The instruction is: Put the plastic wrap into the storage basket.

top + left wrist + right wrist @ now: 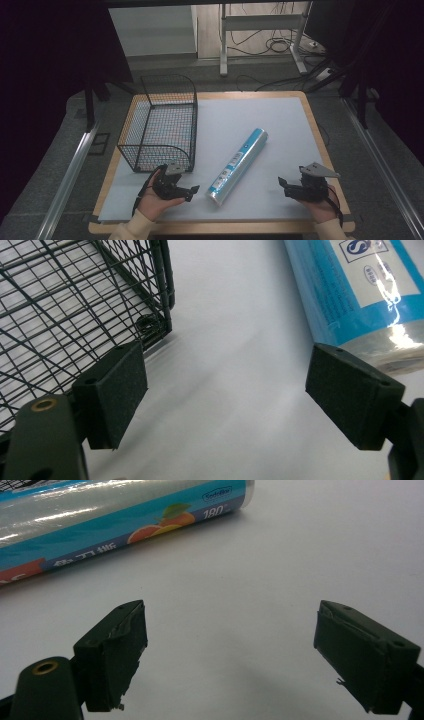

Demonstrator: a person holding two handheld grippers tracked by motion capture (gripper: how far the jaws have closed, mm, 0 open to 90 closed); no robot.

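A blue and silver roll of cling film (238, 166) lies slanted on the grey mat, its near end toward the front edge. My left gripper (192, 191) rests low at the front left, just left of the roll's near end, jaws wide open and nothing between them. In the left gripper view the roll (360, 295) lies beyond the right jaw and the basket corner (155, 325) beyond the left one. My right gripper (281, 185) sits at the front right, open and empty, pointing left at the roll (120, 517), which lies some way ahead of it.
A black wire basket (161, 125) stands on the left of the mat (260, 120), its near corner close to my left hand. The wooden table edge (220, 227) runs along the front. Desk legs and cables lie on the floor beyond the table.
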